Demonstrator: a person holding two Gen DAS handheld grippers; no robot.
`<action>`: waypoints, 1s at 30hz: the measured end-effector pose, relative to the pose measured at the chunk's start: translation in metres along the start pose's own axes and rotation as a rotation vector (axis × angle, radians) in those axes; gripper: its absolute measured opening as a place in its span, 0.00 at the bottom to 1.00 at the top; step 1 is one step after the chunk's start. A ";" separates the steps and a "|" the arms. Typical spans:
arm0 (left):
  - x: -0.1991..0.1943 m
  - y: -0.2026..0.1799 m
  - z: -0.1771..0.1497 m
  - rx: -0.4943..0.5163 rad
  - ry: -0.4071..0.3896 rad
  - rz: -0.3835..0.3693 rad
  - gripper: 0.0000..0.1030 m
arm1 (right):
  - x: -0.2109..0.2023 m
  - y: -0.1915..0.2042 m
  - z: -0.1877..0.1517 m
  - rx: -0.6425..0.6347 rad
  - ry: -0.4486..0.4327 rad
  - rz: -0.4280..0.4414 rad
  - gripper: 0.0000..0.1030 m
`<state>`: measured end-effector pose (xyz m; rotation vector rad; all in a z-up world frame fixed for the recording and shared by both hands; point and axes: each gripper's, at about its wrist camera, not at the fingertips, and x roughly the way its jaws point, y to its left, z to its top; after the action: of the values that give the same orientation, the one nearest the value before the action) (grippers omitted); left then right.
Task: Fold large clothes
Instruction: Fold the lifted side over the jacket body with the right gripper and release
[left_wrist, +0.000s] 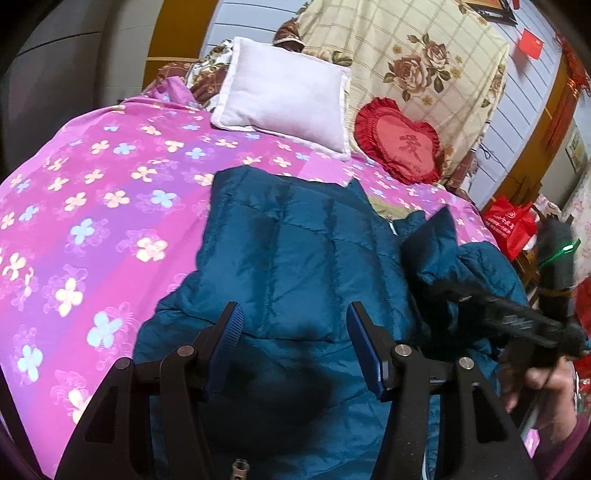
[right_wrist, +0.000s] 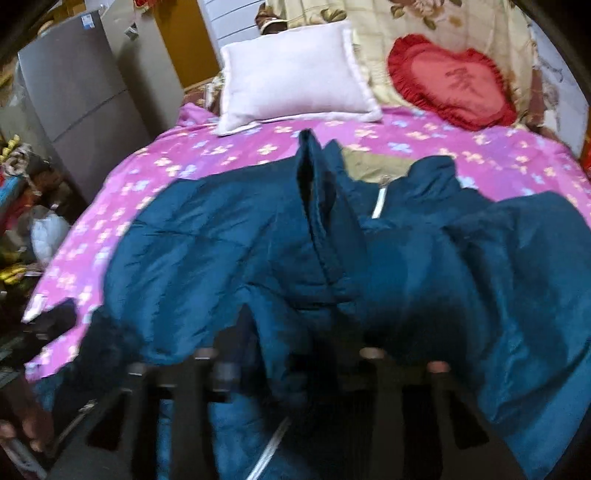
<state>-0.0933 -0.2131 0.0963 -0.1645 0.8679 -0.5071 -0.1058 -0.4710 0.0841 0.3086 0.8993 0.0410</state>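
A teal quilted puffer jacket (left_wrist: 295, 251) lies on a pink flowered bedspread (left_wrist: 92, 192). My left gripper (left_wrist: 295, 332) is open and empty, its blue pads hovering over the jacket's near part. My right gripper (left_wrist: 480, 299) shows at the right of the left wrist view, shut on a raised fold of the jacket. In the right wrist view the jacket (right_wrist: 221, 240) drapes over the gripper's fingers and hides them; a ridge of fabric (right_wrist: 317, 206) runs away from the camera. The view is blurred.
A white pillow (left_wrist: 284, 99) and a red heart cushion (left_wrist: 402, 140) lie at the head of the bed against a floral quilt (left_wrist: 406, 55). A red bag (left_wrist: 513, 225) sits to the right. Grey cabinets (right_wrist: 85, 96) and clutter stand to the left.
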 end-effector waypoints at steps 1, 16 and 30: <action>0.000 -0.002 0.001 0.002 -0.002 -0.007 0.35 | -0.011 -0.001 0.001 -0.002 -0.016 0.007 0.67; 0.060 -0.092 0.020 -0.035 0.092 -0.112 0.46 | -0.164 -0.090 -0.034 0.062 -0.185 -0.108 0.80; 0.097 -0.123 0.012 0.016 0.134 0.040 0.00 | -0.178 -0.150 -0.079 0.137 -0.150 -0.178 0.82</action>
<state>-0.0754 -0.3682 0.0789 -0.0986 0.9958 -0.4919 -0.2921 -0.6237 0.1318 0.3534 0.7786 -0.2062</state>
